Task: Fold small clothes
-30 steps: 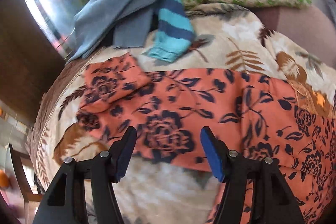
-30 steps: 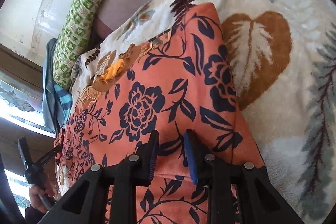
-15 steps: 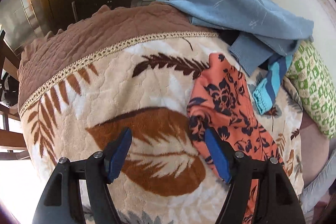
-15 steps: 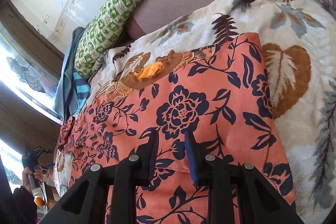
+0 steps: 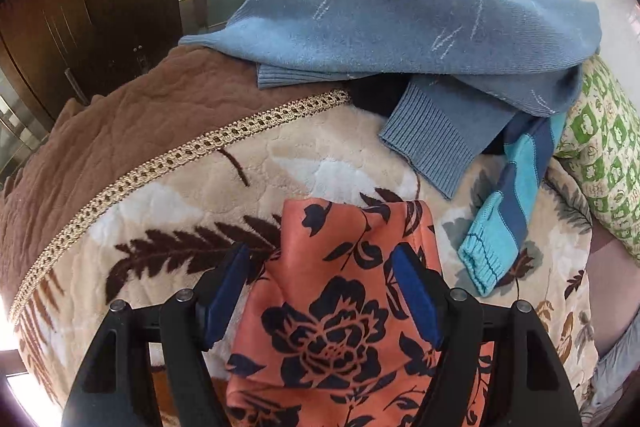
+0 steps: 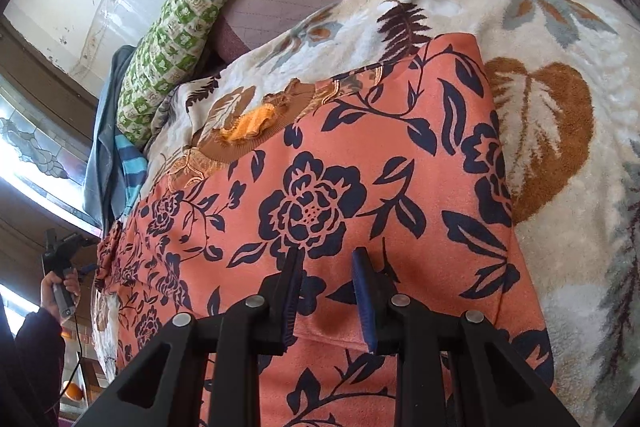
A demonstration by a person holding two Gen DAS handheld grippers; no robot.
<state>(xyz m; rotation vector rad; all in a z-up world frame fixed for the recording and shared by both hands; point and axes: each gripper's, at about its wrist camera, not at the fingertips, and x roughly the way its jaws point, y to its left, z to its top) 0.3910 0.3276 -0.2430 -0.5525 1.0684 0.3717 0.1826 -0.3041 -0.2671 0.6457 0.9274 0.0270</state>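
- My left tongs [image 5: 320,291] are gaping over the orange dress [image 5: 344,307] sleeve near the bed's [image 5: 168,215] edge.
- My right tongs [image 6: 326,291] are pinching a fold of the dress, I think.
- It is looking light, limp, maybe slippery; I am favouring hems.

The orange floral garment [image 5: 340,307] runs off the lower edge of both views, a dark item [image 5: 376,97] lies mostly hidden under the blue sweater [image 5: 400,7], and whether the right hand-held gripper [image 6: 326,291] pinches the cloth cannot be told.

Smooth matt orange cloth [image 5: 344,291] on a plush fleece blanket [image 5: 224,195]; ribbed blue knit sweater [image 5: 400,11] at twelve o'clock; glossy wood door [image 5: 92,7]
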